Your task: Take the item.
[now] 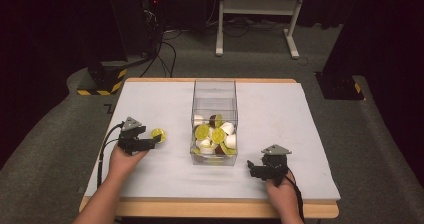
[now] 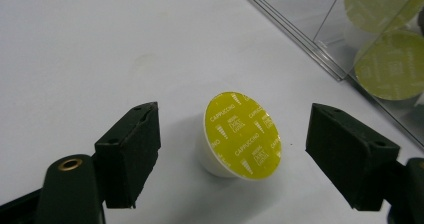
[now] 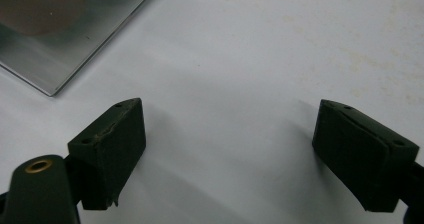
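You are holding your left gripper (image 2: 232, 149) wide around 1 yellow-lidded capsule (image 2: 239, 135) lying near the table's (image 1: 300, 134) left edge, right gripper (image 3: 230, 154) idling wide, while seemingly many capsules are waiting in the clear box (image 1: 214, 91).

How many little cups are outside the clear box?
1. The cup lies tipped on the white mat, between the left gripper's open jaws, left of the box.
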A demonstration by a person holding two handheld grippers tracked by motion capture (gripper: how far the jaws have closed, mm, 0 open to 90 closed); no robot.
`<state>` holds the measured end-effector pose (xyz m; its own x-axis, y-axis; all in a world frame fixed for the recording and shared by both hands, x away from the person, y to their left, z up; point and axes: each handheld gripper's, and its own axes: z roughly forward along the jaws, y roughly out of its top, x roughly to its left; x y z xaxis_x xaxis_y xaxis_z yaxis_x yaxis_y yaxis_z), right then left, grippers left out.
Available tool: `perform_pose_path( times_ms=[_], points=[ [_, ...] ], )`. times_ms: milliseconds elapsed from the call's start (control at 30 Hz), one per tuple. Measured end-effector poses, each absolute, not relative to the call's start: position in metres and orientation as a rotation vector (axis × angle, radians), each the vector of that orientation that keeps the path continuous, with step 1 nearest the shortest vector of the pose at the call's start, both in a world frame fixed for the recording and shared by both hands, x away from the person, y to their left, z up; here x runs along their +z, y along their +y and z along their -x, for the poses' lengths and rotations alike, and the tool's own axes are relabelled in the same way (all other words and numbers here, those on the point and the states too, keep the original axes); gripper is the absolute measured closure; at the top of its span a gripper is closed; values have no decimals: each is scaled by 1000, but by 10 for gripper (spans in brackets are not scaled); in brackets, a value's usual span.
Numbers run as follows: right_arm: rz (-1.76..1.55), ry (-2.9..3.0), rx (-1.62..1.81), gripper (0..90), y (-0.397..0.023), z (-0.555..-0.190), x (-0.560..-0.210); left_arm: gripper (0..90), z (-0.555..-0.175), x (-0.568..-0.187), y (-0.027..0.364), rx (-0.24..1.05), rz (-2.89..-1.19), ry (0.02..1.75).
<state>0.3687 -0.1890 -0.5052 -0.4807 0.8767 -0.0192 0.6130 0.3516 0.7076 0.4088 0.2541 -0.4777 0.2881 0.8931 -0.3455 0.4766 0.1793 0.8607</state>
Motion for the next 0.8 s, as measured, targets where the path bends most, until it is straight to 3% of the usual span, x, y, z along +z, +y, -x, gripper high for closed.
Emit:
perform_pose_path(
  times_ms=[400, 700, 800],
  points=[
    [-1299, 2221, 905, 140, -189, -368, -505, 233, -371, -488, 274, 486, -1438, 1367],
    [-1300, 2223, 906, 138, -189, -369, -505, 251, -346, -514, 293, 563, -1565, 1412],
    [-1302, 2222, 906, 139, -189, -368, -505, 240, -342, -516, 295, 521, -1576, 1409]
  ],
)
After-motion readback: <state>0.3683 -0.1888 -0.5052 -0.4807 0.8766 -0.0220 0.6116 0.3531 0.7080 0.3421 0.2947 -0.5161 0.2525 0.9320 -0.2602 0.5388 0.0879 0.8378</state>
